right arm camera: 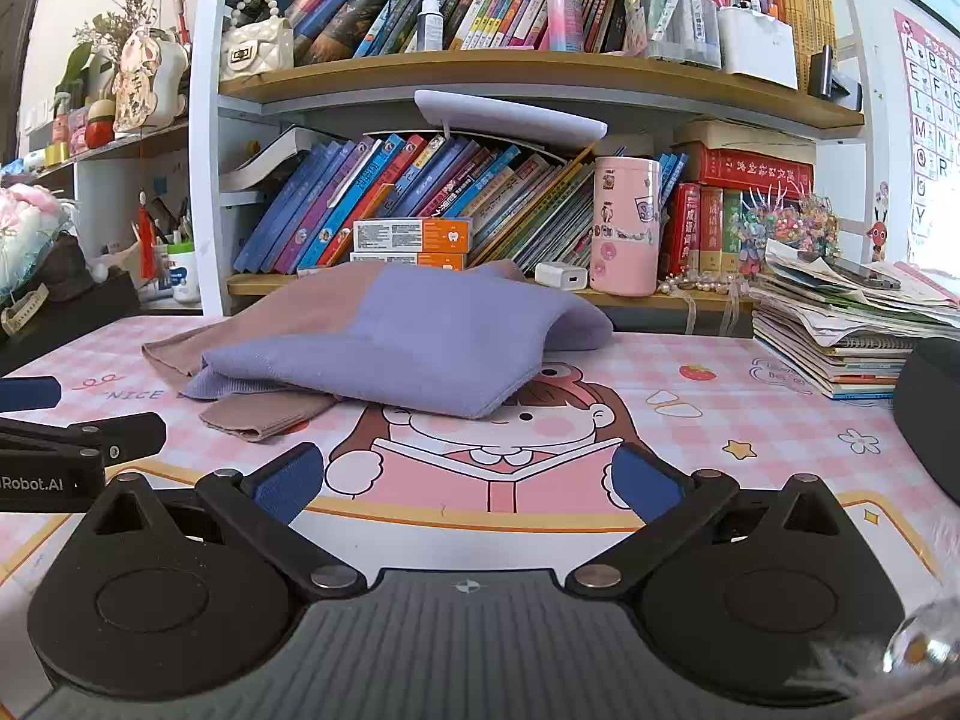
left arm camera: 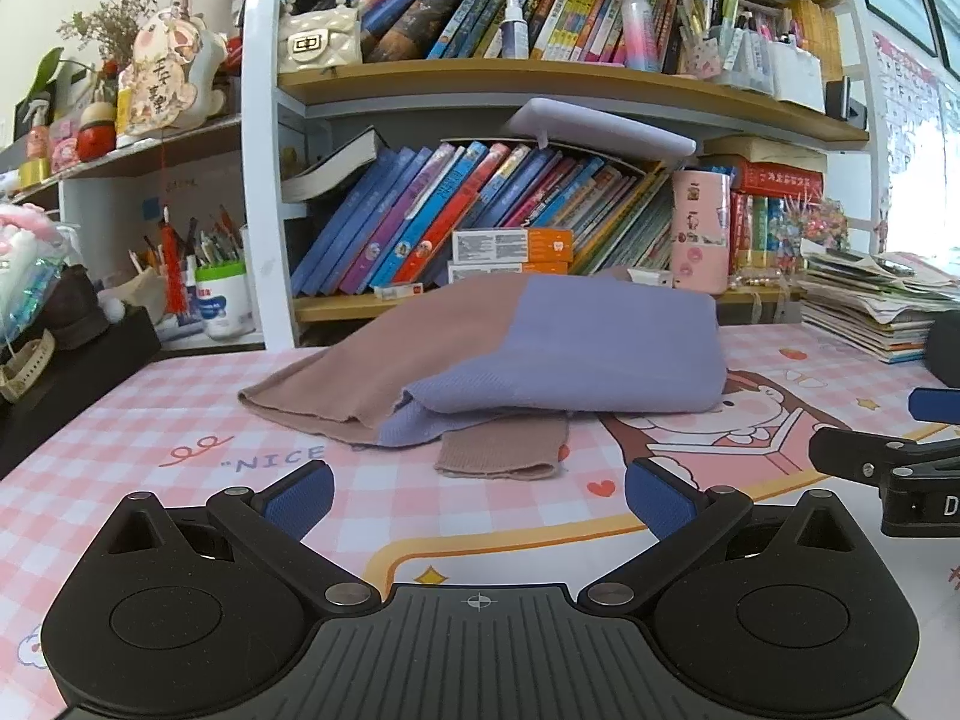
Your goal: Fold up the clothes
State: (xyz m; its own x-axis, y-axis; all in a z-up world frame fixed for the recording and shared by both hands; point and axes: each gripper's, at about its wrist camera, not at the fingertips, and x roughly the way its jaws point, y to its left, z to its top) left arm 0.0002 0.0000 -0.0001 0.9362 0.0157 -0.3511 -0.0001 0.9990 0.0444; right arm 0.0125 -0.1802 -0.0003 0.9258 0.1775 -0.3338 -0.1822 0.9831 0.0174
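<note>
The folded purple-and-tan knitted sweater (left arm camera: 528, 354) lies on the pink checked desk (left arm camera: 120, 438) printed "NICE", beyond both empty, wide-apart tools (left arm camera: 478, 501) (right arm camera: 469, 480). Only the right wrist view shows "Robot.AI" lettering left of the sweater.

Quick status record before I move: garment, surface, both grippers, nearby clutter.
garment: purple and brown knit sweater, loosely folded, brown cuff sticking out at the front
surface: pink checked cartoon desk mat
left gripper: open, empty, short of the sweater
right gripper: open, empty
clutter: stack of booklets at the right edge
</note>
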